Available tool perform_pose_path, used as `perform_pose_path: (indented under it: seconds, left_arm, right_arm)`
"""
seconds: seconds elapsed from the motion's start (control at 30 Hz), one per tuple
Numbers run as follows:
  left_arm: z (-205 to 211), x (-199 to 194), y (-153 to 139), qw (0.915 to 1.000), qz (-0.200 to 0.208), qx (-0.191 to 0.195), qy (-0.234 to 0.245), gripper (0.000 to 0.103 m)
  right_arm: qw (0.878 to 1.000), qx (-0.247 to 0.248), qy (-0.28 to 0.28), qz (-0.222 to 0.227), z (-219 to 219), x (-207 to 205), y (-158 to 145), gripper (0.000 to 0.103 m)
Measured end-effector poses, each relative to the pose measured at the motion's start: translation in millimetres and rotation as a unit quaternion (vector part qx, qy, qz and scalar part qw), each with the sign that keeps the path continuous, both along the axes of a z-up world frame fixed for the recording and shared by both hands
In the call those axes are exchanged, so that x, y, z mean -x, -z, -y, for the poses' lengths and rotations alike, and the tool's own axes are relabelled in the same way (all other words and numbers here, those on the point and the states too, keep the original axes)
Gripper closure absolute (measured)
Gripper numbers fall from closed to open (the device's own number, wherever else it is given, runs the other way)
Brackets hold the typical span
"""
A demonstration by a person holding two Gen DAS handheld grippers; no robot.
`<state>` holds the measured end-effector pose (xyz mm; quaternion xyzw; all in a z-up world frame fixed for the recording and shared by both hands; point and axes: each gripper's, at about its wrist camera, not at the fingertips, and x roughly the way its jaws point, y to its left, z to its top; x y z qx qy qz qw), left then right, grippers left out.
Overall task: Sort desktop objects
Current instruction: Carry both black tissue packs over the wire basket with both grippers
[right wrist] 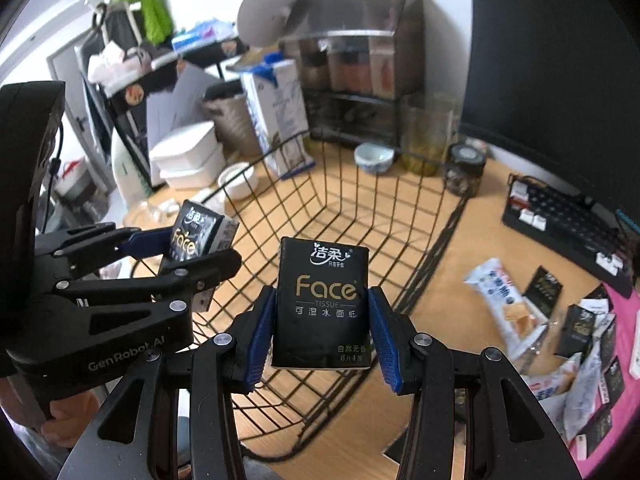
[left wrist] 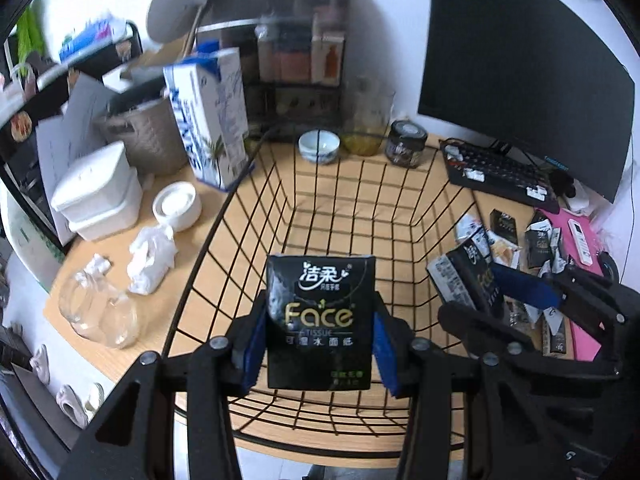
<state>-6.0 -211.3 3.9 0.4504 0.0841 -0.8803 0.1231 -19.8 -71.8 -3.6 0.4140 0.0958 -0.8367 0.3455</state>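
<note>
Left wrist view, read from nine o'clock across: a crumpled clear bag (left wrist: 100, 312) lies limp on the wooden desk (left wrist: 120, 344), with white lidded tubs (left wrist: 98, 192) behind it and a tall blue-and-white carton (left wrist: 208, 120) at eleven o'clock. At centre sits the wire basket (left wrist: 340, 208), a black open grid, rigid, with nothing in it. Low at six o'clock the left gripper (left wrist: 320, 340) has its blue ribbed pads clamped on the two side edges of a tissue pack (left wrist: 320, 320), a flat, glossy black soft pack held upright over the basket's near half. At three o'clock the right gripper (left wrist: 492, 296) carries a second pack (left wrist: 468, 280) above the basket's right rim; beyond it, more black packs and snack wrappers (left wrist: 536, 240) lie scattered on the desk and a pink mat, below the keyboard (left wrist: 500, 172).

Right wrist view: the left gripper (right wrist: 192, 252) shows at nine o'clock with its pack, and at six o'clock the right gripper (right wrist: 322, 328) is likewise clamped on its own tissue pack (right wrist: 322, 300), over the basket (right wrist: 360, 208).

Judging by this, the step in hand is carrying two packs to the basket. The next move likely calls for lowering each inside the rim and parting the fingers; the packs are soft and slick, so a low release should keep them from sliding or tipping out.
</note>
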Motion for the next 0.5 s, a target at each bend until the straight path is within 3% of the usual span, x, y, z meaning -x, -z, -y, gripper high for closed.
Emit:
perform_pose_path:
  seconds: [0.37, 0.5]
  left_arm:
    - [8, 5, 19, 0.9996, 0.023, -0.018, -0.002, 0.050]
    - [4, 3, 17, 0.9997, 0.021, -0.006, -0.005, 0.038]
  right_arm:
    - [1.000, -0.025, 0.006, 0.002, 10, 9, 15, 0.054]
    - [1.000, -0.016, 0.016, -0.004, 3, 8, 11, 0.052]
